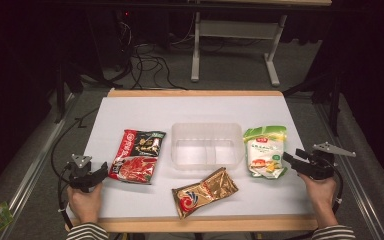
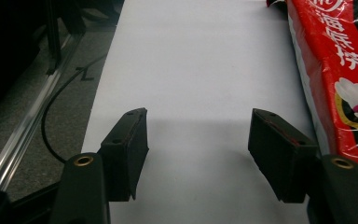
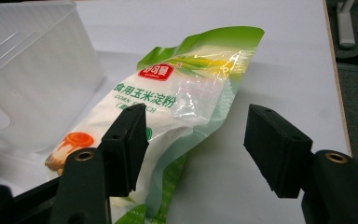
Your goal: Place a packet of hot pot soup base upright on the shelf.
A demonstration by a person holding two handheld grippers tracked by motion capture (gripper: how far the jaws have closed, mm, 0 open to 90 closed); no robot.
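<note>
Hovering at the table's right edge, our right gripper (image 1: 291,161) has its jaws spread wide with nothing pressed between them, and the green-and-white corn starch pouch (image 1: 265,150) lies just ahead of the tips. We see it well from the right gripper view: the pouch (image 3: 177,107) runs away from us along its long axis, near end low between and under the jaws, printed top end farther off — so the jaws straddle its width rather than its length. One black pad overlaps the pouch's left side in that view; we cannot tell whether it touches the film.

Moving outward, the clear plastic bin (image 1: 207,145) sits just beyond the pouch toward the table's middle, its near wall close beside the pouch. We judge that's the direction a carry would go — short, sideways, toward the centre.

Our left gripper (image 1: 100,176) rests at the far left, jaws also apart and empty, with the red-and-black pouch (image 1: 137,156) just beside it. A gold-and-red packet (image 1: 204,192) lies in front of the bin, between the two hands. For the corn starch, the right hand is plainly nearer
</note>
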